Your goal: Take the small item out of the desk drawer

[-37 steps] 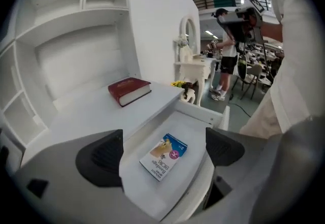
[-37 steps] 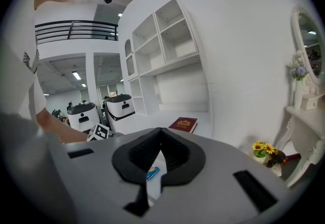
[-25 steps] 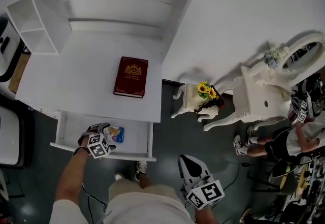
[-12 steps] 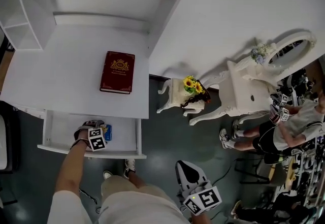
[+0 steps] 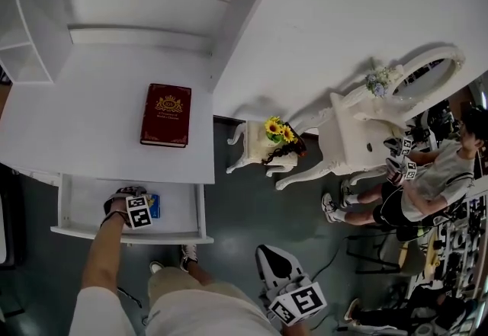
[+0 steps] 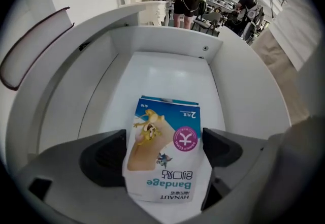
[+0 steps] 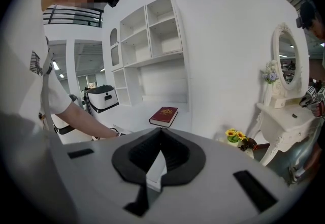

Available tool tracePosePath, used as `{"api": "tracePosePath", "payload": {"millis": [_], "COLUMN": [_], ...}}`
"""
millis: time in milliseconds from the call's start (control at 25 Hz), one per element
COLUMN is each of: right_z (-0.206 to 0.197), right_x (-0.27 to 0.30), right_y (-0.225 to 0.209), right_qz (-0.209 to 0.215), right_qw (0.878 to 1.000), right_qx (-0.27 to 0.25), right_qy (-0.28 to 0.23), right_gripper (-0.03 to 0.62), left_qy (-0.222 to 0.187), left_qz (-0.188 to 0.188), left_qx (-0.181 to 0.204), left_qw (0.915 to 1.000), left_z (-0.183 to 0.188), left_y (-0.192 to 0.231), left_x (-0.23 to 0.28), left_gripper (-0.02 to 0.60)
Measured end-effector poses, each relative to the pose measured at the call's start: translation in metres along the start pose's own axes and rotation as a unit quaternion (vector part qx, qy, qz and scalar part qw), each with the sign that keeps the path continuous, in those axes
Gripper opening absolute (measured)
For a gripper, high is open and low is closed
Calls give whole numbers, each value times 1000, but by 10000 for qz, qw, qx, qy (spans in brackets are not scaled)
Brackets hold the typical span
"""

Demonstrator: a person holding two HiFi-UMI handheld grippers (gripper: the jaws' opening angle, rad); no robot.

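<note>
The small item is a blue-and-white bandage box lying on the floor of the open white desk drawer. My left gripper reaches down into the drawer, and its dark jaws stand wide against the box's two long sides, shut on it. In the head view the left gripper covers most of the box. My right gripper hangs low beside my legs, away from the desk. Its jaws are shut with nothing between them.
A dark red book lies on the white desktop, with white shelves behind it. Right of the desk stand a small white stool with sunflowers and a white vanity with an oval mirror. A person sits at the far right.
My left gripper has moved further over the bandage box, which now sits between its jaws and is mostly hidden in the head view. The right gripper has stayed low.
</note>
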State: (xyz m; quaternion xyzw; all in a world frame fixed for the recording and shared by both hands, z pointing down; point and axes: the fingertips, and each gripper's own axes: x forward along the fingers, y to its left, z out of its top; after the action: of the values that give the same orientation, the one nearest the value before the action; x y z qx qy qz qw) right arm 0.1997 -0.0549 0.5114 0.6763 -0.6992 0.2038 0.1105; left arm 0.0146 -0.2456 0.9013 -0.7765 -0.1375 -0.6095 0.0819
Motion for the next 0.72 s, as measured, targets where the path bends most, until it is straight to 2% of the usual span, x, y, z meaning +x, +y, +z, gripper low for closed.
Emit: {"api": "tracePosePath", "payload": {"millis": [160,440,720], "right_z": [-1,-1,-4], "right_x": [8,13,15], "right_y": [6,6,0], "right_qz": [102,139,189], "right_qw": [9999,9998,9997], "right_qx": [8,-10,52], "right_qy": [63,131,120], "right_gripper": [9,9,9], "left_qy": [76,-66,64], "left_qz": [-69,-265,-139], "left_qx": [153,254,192], "left_qw": [9998,9993,9997], "left_z": [3,-2,-1], "left_y": [-2,-6,-5], "left_x": [2,0,1], "left_gripper": [468,471,476]}}
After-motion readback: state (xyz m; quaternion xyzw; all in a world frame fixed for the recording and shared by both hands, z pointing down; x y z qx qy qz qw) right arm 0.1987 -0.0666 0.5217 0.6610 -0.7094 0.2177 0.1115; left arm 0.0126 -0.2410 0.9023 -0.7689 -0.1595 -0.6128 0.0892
